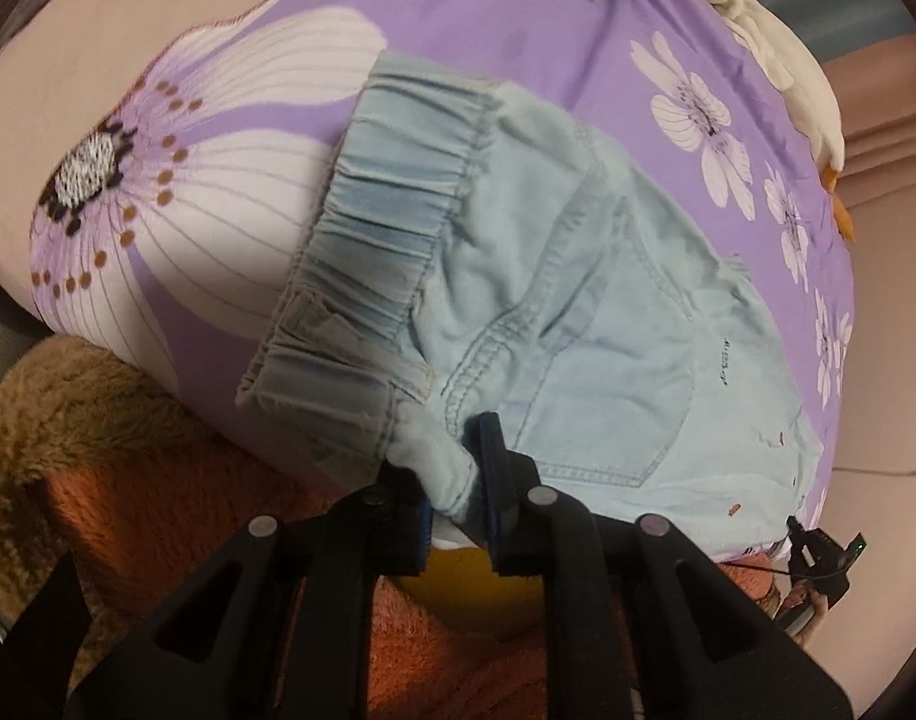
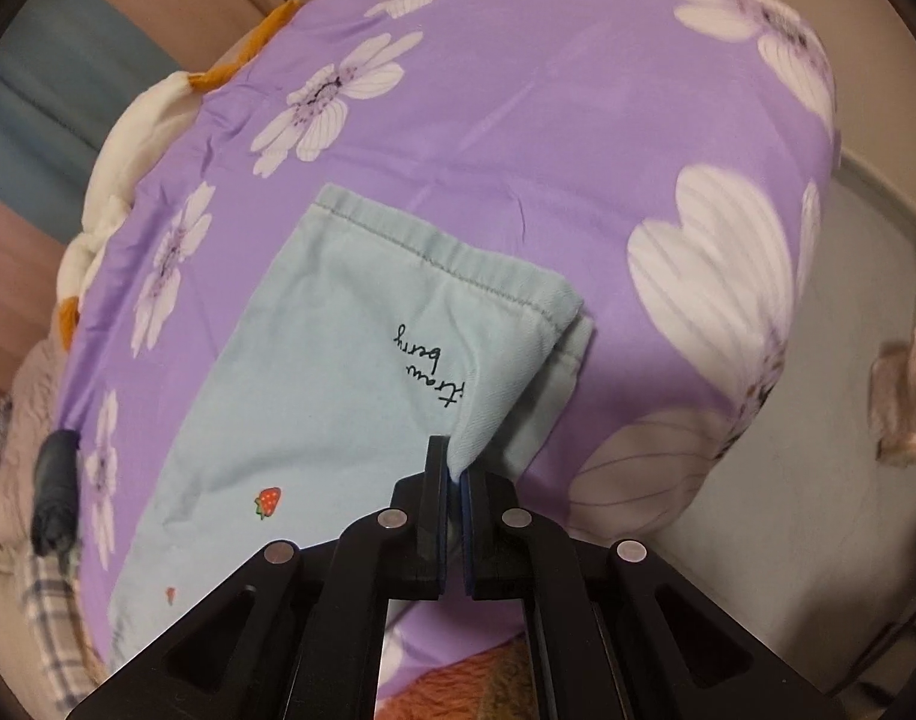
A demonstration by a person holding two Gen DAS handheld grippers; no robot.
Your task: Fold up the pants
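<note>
Pants [image 1: 577,312] flat on purple bedspread [image 1: 505,30], near its front edge. Left gripper [image 1: 455,498] pinching waist corner; right gripper [image 2: 455,480] clamped on hem corner. Advice: lift both evenly, keep edge taut, align corners before release.

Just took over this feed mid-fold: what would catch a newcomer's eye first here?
The pale blue pants lie spread on a purple flowered sheet, elastic waistband up in the left view. Each hand-held gripper pinches their near edge: the left one by the waist, the right one at a leg corner. A red strawberry print and black script mark that leg.
</note>
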